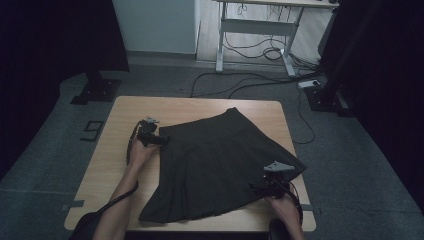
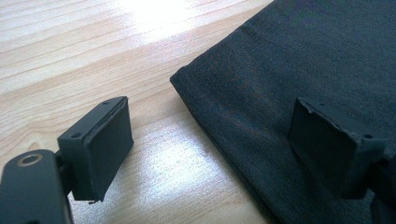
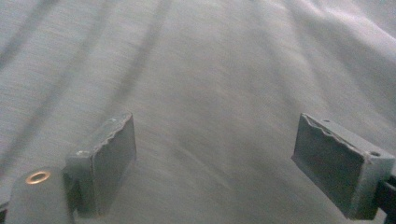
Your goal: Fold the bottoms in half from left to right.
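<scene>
A dark pleated skirt (image 1: 215,165) lies spread flat on the wooden table (image 1: 115,165), waistband toward the far side. My left gripper (image 1: 161,140) is open at the waistband's left corner; in the left gripper view (image 2: 212,149) that corner of the skirt (image 2: 289,70) lies between the two pads, one over bare wood, one over cloth, neither pressing on it. My right gripper (image 1: 256,187) hovers over the skirt's near right part, by the hem. In the right gripper view it (image 3: 215,163) stands open above the blurred cloth (image 3: 210,70), nothing between the pads.
The table's near edge (image 1: 200,227) runs just past the hem. Beyond the far edge are a desk frame (image 1: 260,30), loose cables (image 1: 250,80) on the grey floor and dark stand bases (image 1: 95,90) at both sides.
</scene>
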`<state>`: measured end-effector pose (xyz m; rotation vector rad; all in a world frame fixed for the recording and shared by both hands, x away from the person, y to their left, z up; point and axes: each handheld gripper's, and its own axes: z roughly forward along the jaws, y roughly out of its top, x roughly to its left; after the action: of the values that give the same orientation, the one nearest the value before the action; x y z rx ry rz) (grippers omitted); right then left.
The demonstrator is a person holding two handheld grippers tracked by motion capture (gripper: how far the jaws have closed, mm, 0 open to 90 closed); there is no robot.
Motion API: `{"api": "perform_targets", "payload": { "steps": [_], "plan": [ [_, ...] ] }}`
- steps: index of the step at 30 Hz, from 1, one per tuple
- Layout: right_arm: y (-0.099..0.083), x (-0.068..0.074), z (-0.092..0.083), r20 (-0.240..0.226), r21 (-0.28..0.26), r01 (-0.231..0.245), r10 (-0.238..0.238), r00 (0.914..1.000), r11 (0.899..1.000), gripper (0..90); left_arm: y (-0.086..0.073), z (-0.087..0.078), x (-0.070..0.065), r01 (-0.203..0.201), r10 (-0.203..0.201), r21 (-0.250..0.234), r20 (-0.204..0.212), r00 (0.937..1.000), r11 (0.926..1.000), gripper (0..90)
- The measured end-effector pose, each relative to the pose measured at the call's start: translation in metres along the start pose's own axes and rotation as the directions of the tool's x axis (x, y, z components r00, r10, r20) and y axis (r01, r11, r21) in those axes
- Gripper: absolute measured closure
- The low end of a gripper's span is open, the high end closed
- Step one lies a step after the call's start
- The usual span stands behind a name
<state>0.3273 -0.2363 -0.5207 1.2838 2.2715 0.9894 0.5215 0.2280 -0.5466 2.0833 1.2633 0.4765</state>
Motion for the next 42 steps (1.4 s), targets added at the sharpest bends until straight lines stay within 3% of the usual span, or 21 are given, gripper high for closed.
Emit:
{"api": "perform_targets", "payload": {
  "steps": [1,5,6,11,17,18,19,20,21,22,23,29,30,31,32,33,34,35,37,41,42],
  "plan": [
    [0.008,0.011,0.003,-0.044,-0.006,0.014,-0.015,0.9989,1.0,11.7,0.0,0.0,0.0,0.0,0.0,0.0,0.0,1.0,1.0,13.4],
    [0.02,0.028,0.008,-0.109,-0.017,0.044,-0.046,0.9929,0.999,8.8,0.0,0.0,0.0,-0.001,0.001,0.002,-0.001,1.0,1.0,13.4],
    [0.028,0.041,0.013,-0.151,-0.022,0.065,-0.067,0.9862,0.998,7.0,0.0,0.0,0.0,0.0,0.0,0.002,-0.001,1.0,1.0,13.4],
    [0.045,0.075,0.026,-0.244,-0.028,0.14,-0.143,0.9593,0.99,3.8,0.0,0.0,0.0,0.0,0.0,0.0,-0.001,1.0,1.0,13.4],
    [0.06,0.12,0.04,-0.343,-0.034,0.229,-0.227,0.9117,0.973,3.2,0.0,0.0,0.0,0.003,-0.003,-0.002,-0.001,1.0,1.0,13.4],
    [0.06,0.12,0.04,-0.343,-0.034,0.229,-0.227,0.9117,0.973,3.2,0.0,0.0,0.0,0.003,-0.003,-0.002,-0.001,1.0,1.0,13.4],
    [0.062,0.127,0.042,-0.357,-0.037,0.242,-0.239,0.903,0.969,3.2,0.0,0.0,0.0,0.003,-0.003,-0.002,-0.001,1.0,1.0,13.4],
    [0.065,0.142,0.046,-0.387,-0.043,0.267,-0.263,0.8837,0.963,3.2,0.0,0.0,0.0,0.003,-0.003,-0.001,-0.001,1.0,1.0,13.4],
    [0.065,0.142,0.046,-0.387,-0.043,0.267,-0.263,0.8837,0.963,3.2,0.0,0.0,0.0,0.003,-0.003,-0.001,-0.001,1.0,1.0,13.4],
    [0.067,0.149,0.048,-0.401,-0.048,0.282,-0.277,0.8735,0.958,3.2,0.0,0.0,0.0,0.003,-0.003,0.0,-0.001,1.0,1.0,13.4],
    [0.07,0.164,0.052,-0.426,-0.048,0.307,-0.298,0.8544,0.95,3.2,0.0,0.0,0.0,0.003,-0.003,0.0,-0.001,1.0,1.0,13.5],
    [0.079,0.2,0.061,-0.492,-0.057,0.374,-0.352,0.7964,0.926,3.2,0.0,0.0,0.0,0.004,-0.004,-0.001,-0.001,1.0,1.0,13.5],
    [0.079,0.206,0.063,-0.502,-0.063,0.391,-0.368,0.783,0.918,3.2,0.0,0.0,0.0,0.004,-0.004,-0.001,-0.001,1.0,1.0,13.5],
    [0.079,0.206,0.063,-0.502,-0.063,0.391,-0.368,0.783,0.918,3.2,0.0,0.0,0.0,0.004,-0.004,-0.001,-0.001,1.0,1.0,13.5],
    [0.079,0.217,0.066,-0.521,-0.058,0.413,-0.38,0.7643,0.909,3.1,0.0,0.0,0.0,0.004,-0.004,-0.001,-0.001,1.0,1.0,13.5],
    [0.078,0.221,0.069,-0.527,-0.056,0.426,-0.389,0.7556,0.903,2.9,0.0,0.0,0.0,0.004,-0.004,-0.001,-0.001,1.0,1.0,13.5],
    [0.076,0.225,0.071,-0.534,-0.051,0.436,-0.394,0.7486,0.899,2.7,0.0,0.0,0.0,0.004,-0.004,-0.001,-0.001,1.0,1.0,13.5],
    [0.076,0.225,0.071,-0.534,-0.051,0.436,-0.394,0.7486,0.899,2.7,0.0,0.0,0.0,0.004,-0.004,-0.001,-0.001,1.0,1.0,13.5],
    [0.071,0.234,0.081,-0.545,-0.029,0.47,-0.408,0.7326,0.882,1.8,0.0,0.0,0.0,0.004,-0.004,-0.001,-0.001,1.0,1.0,13.5],
    [0.062,0.241,0.091,-0.556,0.005,0.489,-0.404,0.726,0.872,1.4,0.0,0.0,0.0,0.005,-0.005,-0.001,-0.001,1.0,1.0,13.4],
    [0.06,0.242,0.094,-0.559,0.006,0.499,-0.411,0.7199,0.867,1.4,0.0,0.0,0.0,0.005,-0.005,-0.001,-0.001,1.0,1.0,13.3]
  ]
}}
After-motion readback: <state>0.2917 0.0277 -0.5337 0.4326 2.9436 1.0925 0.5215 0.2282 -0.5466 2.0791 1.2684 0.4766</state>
